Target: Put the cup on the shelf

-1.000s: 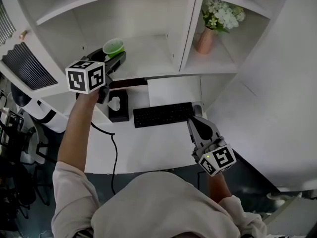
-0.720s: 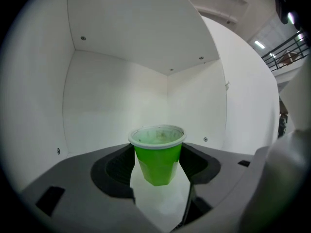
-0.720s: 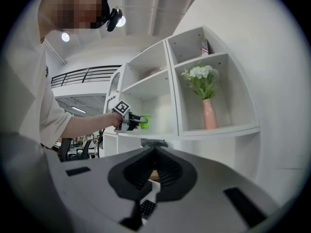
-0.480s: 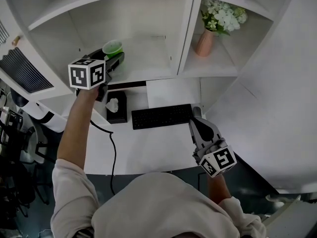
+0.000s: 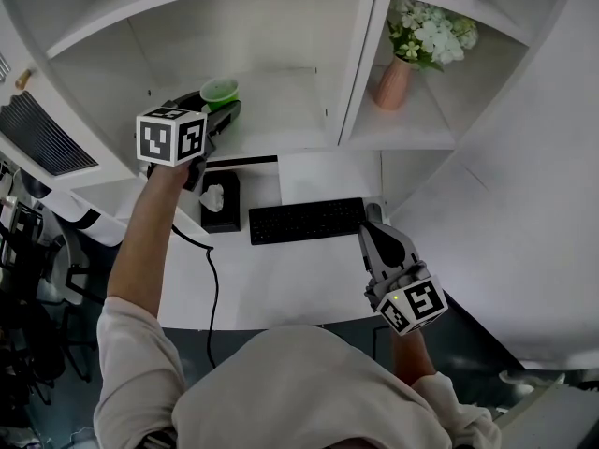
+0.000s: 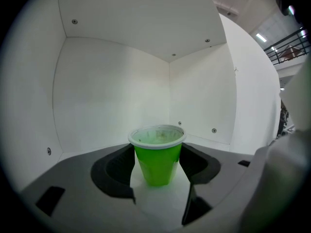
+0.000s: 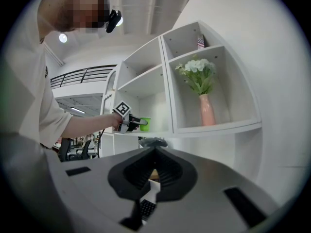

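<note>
1. One green cup point(image 6: 156, 154) is upright inside the left compartment of the white shelf point(image 5: 281, 110). Its base is low over the shelf board, but whether it touches cannot be told.
2. There are two grippers. The left gripper point(image 5: 225, 110) reaches into that compartment, its two fingers point(image 6: 116, 166) pinching the cup from either side just below the rim.
3. The right gripper point(image 5: 368, 224) hangs over the bench point(image 5: 281, 283), well apart from the cup. Its fingers are pressed together with nothing between them.
4. One pink vase point(image 5: 391, 80) with one bunch of pale flowers point(image 5: 426, 34) stands in the neighbouring compartment to the right.
5. On the bench lie one black keyboard point(image 5: 307, 219) and one black tissue box point(image 5: 223, 199), side by side under the shelf.
</note>
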`<state>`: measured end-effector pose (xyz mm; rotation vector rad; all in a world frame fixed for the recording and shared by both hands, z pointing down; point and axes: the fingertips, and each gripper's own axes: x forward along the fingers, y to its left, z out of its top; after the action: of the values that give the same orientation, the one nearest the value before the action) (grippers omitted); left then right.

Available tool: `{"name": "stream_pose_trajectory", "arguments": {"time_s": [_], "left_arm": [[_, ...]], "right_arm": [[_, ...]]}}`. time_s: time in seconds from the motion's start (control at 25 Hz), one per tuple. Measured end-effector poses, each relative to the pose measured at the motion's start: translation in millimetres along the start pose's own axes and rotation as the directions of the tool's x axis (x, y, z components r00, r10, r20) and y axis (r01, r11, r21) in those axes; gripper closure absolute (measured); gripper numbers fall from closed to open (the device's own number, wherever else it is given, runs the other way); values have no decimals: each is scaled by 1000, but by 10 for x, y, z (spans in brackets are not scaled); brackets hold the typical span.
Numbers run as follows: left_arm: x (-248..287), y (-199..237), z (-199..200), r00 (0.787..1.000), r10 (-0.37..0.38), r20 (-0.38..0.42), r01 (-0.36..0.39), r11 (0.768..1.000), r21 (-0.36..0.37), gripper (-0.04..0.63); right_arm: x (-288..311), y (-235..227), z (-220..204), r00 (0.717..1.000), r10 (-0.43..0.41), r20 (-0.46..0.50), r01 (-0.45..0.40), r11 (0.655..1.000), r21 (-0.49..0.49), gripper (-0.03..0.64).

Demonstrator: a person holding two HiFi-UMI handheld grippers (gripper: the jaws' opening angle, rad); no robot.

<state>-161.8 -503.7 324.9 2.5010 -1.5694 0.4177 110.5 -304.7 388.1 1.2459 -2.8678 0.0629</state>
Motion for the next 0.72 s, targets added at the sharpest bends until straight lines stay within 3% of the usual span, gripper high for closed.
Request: {"name": "stream_pose_trajectory", "arguments": {"time_s": [0.28,0.72], "left_arm": [[24,-9,-67,999,-4,-55,6,999,35,305],[-3,56,-95,998,-1,-64,3,1000,29,261]], "right_arm": [[64,9,-6,1000,5,1,-5,1000,1,612],[103,83,37,1000,10,2,-10,1000,-7,612]]}}
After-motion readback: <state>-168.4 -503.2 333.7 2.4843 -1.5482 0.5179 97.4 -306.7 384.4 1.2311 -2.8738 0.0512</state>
